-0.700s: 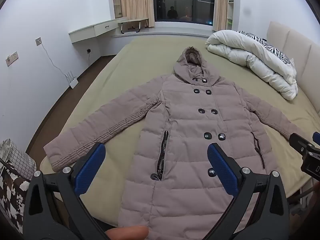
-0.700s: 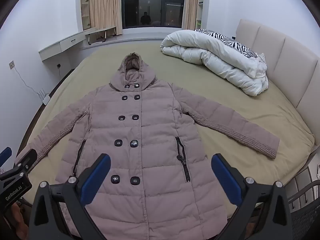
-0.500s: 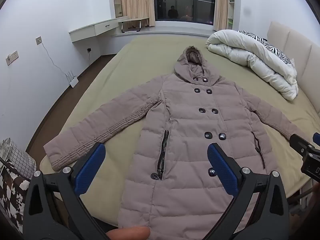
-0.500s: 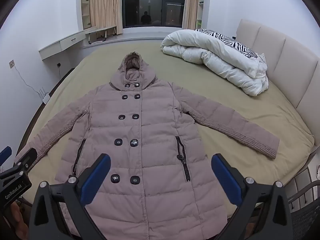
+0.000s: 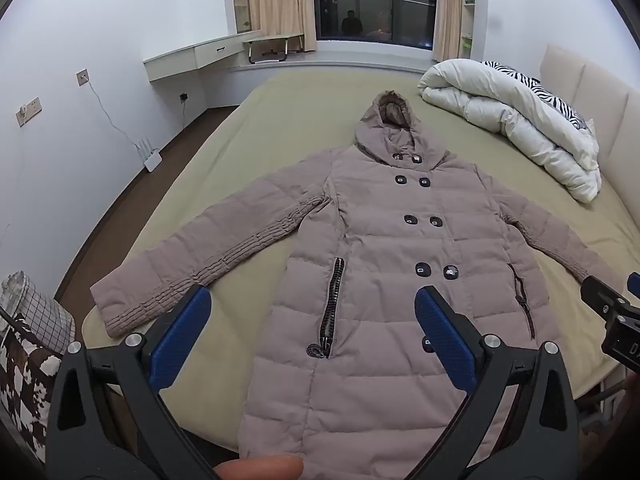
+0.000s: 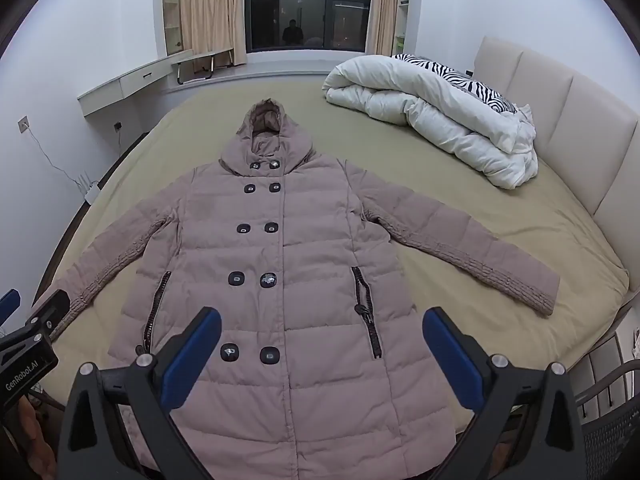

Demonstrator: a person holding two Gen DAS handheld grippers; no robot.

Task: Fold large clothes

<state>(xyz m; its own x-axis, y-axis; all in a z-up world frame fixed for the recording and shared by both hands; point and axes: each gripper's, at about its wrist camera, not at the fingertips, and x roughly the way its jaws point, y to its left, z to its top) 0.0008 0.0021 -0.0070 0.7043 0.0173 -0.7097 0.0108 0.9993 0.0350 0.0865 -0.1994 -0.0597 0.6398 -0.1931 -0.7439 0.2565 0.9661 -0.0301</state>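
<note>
coat point(image 6: 288, 264) flat, face up on bed point(image 6: 460, 208), hood far, hem near | left gripper point(image 5: 312, 320) and right gripper point(image 6: 322, 338) both spread wide, empty, above hem | risk: puffy slick quilting may slip a shallow pinch; sleeves could drag and bunch

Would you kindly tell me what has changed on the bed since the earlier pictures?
Nothing has visibly changed. The coat lies spread flat on the bed as before, and the left gripper and right gripper remain open above its hem, holding nothing.
</note>
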